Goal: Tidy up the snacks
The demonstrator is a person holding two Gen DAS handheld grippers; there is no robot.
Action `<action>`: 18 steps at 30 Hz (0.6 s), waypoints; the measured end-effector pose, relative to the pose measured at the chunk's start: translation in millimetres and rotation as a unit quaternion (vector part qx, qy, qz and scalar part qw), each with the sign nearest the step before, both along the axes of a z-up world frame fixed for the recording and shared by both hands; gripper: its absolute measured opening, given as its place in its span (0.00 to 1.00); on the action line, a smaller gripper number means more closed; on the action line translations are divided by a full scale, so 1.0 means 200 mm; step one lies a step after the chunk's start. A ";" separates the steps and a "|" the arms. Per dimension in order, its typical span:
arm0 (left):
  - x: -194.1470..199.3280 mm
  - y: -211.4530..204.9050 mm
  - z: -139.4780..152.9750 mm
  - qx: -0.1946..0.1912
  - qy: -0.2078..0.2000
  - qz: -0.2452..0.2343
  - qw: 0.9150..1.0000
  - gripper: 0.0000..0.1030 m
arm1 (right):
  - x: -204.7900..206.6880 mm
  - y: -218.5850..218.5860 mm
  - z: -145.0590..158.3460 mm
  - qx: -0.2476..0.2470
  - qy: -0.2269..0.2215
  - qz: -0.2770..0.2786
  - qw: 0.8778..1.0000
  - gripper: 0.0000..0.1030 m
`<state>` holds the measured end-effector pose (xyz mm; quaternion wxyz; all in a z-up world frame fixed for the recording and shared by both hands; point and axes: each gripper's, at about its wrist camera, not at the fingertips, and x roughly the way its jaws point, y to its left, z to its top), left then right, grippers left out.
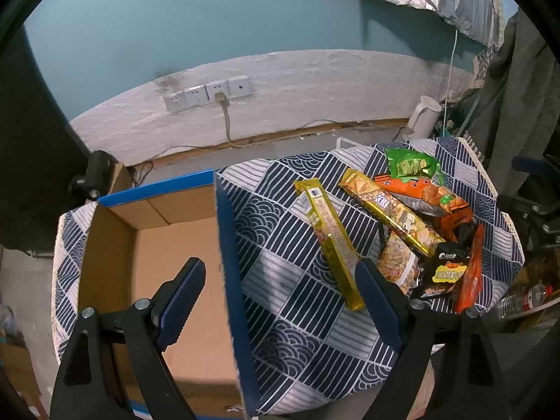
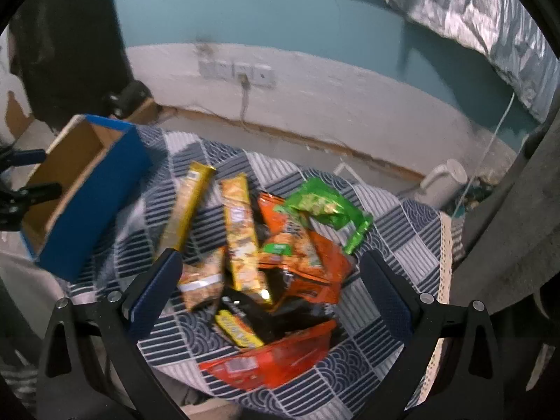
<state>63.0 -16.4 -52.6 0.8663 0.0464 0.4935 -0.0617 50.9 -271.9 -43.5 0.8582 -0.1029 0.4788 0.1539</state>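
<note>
Snack packets (image 2: 259, 262), yellow, orange, green, lie heaped on patterned cloth (image 2: 392, 231); both hand-held grippers (image 1: 280, 280) (image 2: 267, 273) gape wide, empty

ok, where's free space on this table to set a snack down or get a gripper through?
Free: the inside of the cardboard box, with no snacks in view, and the strip of tablecloth between the box wall and the long yellow packet. Crowded: the snack pile right of it, packets overlapping, the green bag at the far end.
</note>
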 end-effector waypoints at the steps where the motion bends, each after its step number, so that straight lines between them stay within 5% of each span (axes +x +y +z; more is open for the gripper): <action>1: 0.03 -0.01 -0.01 -0.003 0.005 -0.001 1.000 0.86 | 0.03 -0.01 -0.02 0.000 0.007 -0.002 1.000 0.97; 18: 0.40 -0.11 -0.18 -0.025 0.062 0.007 0.998 0.86 | 0.43 -0.04 -0.30 0.016 0.115 0.009 0.993 0.97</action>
